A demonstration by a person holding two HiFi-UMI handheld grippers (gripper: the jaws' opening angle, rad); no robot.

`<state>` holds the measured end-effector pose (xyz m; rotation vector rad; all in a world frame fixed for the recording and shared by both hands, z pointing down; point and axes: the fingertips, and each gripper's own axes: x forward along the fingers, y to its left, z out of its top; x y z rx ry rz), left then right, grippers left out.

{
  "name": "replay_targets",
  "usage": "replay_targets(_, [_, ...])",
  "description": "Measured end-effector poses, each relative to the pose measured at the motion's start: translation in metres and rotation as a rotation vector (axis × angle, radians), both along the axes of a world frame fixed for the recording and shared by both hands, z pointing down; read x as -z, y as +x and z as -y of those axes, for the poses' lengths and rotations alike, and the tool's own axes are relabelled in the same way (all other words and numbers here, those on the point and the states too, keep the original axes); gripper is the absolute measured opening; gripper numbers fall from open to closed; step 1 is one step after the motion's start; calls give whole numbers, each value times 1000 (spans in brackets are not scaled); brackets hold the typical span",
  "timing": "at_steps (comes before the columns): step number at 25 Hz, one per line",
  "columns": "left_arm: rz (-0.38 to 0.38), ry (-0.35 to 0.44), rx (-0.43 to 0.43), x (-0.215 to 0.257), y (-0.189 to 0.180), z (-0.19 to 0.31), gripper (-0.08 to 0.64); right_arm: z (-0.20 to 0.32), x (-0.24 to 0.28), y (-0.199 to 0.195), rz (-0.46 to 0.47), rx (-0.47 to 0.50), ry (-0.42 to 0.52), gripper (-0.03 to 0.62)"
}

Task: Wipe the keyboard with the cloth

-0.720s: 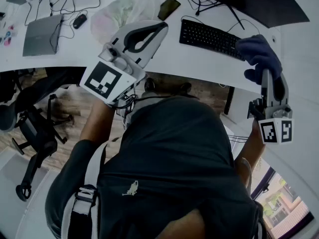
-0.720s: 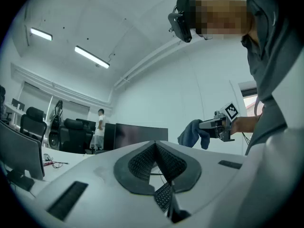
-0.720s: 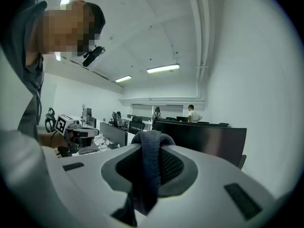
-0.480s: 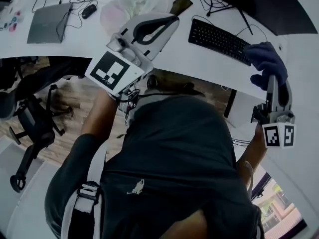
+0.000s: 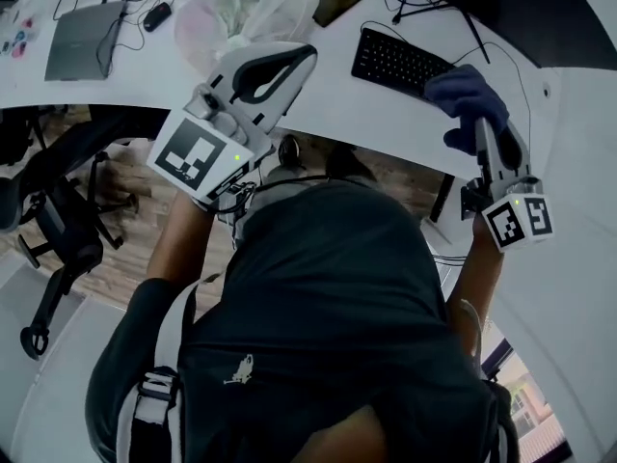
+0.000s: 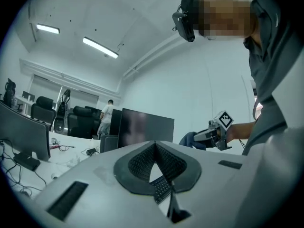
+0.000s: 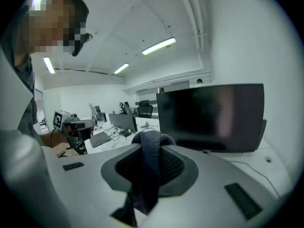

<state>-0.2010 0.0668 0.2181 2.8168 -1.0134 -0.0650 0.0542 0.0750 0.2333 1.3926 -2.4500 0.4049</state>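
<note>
Left gripper (image 5: 310,56), jaws clenched on nothing, hangs over the white desk (image 5: 357,114). The black keyboard (image 5: 397,62) lies ahead and to the right of those jaws and shows through the gap behind their closed tips. Its long axis slants down toward the right gripper (image 5: 482,128), the nearer one, whose jaws grip a dark blue cloth (image 5: 466,95) bunched just beyond them at the keyboard's right end.

Dark grey shirt (image 5: 337,287), pale shoulder strap (image 5: 178,340); pale grey left claw (image 5: 308,54).
</note>
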Motion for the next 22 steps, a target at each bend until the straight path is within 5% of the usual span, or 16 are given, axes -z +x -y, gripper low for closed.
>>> replay_targets(14, [110, -294, 187, -44, 68, 14, 2, 151, -296, -68, -288, 384, -387, 71])
replay_targets(22, [107, -359, 253, -56, 91, 19, 2, 58, -341, -70, -302, 618, -545, 69])
